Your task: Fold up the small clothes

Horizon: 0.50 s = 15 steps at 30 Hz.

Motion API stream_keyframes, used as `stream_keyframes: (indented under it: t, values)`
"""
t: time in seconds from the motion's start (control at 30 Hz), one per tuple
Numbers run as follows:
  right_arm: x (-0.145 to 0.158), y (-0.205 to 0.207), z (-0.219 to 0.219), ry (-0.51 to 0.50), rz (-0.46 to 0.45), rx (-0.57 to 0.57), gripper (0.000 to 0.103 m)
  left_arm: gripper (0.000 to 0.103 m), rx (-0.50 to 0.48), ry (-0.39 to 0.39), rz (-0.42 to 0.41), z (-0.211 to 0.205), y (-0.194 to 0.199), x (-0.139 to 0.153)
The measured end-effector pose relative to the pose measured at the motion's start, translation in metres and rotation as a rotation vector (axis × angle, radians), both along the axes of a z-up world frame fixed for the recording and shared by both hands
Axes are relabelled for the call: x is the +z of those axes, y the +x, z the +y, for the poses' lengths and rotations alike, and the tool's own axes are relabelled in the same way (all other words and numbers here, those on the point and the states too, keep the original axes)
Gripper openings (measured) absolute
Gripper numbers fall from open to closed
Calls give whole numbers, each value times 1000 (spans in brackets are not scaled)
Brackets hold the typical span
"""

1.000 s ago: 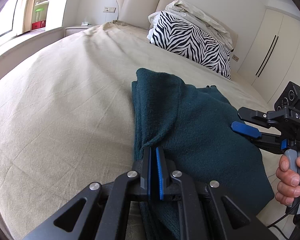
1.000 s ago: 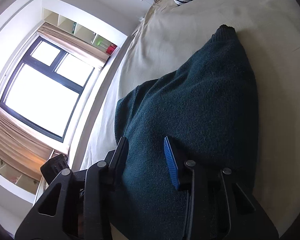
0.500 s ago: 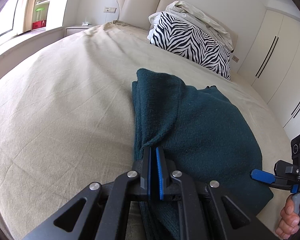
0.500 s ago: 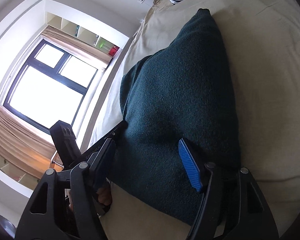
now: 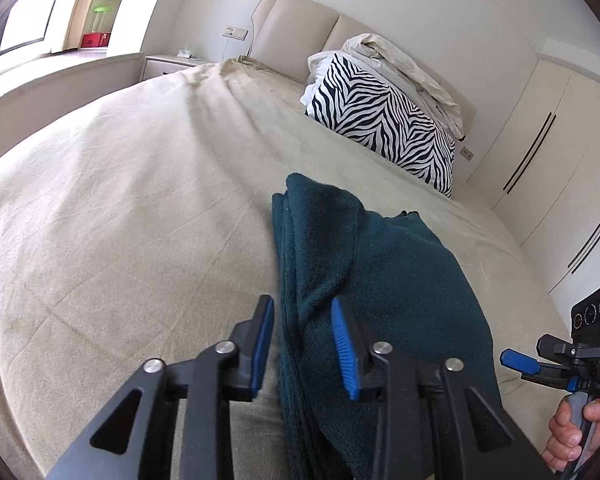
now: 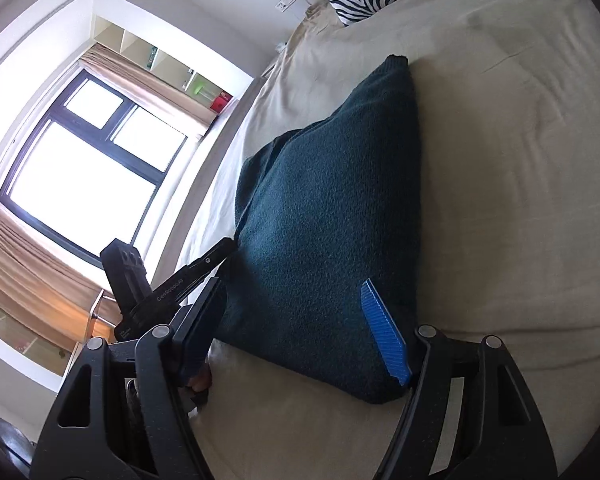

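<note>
Beige bedsheet (image 5: 132, 216) carries the folded green sweater (image 5: 388, 280) at your 12 o'clock; your left gripper (image 5: 302, 344) has just been opening off its edge, right gripper (image 6: 304, 332) also parted, holding nothing, so next smooth or regrasp.

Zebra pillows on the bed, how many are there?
1. The zebra pillow leans at the headboard, under crumpled pale bedding; others may be hidden behind.
</note>
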State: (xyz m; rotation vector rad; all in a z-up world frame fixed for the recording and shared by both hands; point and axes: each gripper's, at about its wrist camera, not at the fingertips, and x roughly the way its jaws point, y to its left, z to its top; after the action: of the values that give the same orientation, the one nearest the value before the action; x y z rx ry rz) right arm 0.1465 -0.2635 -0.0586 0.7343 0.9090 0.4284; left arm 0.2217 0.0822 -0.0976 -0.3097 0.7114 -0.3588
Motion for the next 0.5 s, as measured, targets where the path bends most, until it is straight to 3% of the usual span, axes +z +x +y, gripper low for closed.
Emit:
stream_keyframes:
  t: [0.07, 0.13, 0.23, 0.33, 0.5]
  values:
    - [-1, 14, -22, 0, 16, -37, 69, 71, 47, -26, -34, 13, -2, 12]
    - [-8, 29, -34, 6, 46, -48, 69, 71, 64, -37, 3, 21, 8, 13]
    - [-28, 53, -47, 51, 133, -55, 69, 70, 68, -40, 117, 23, 29, 0]
    - [-40, 73, -33, 88, 170, -17, 70, 70, -18, -91, 243, 14, 49, -12]
    - [-49, 91, -20, 120, 200, 11, 71, 67, -60, -50, 380, 3, 74, -18]
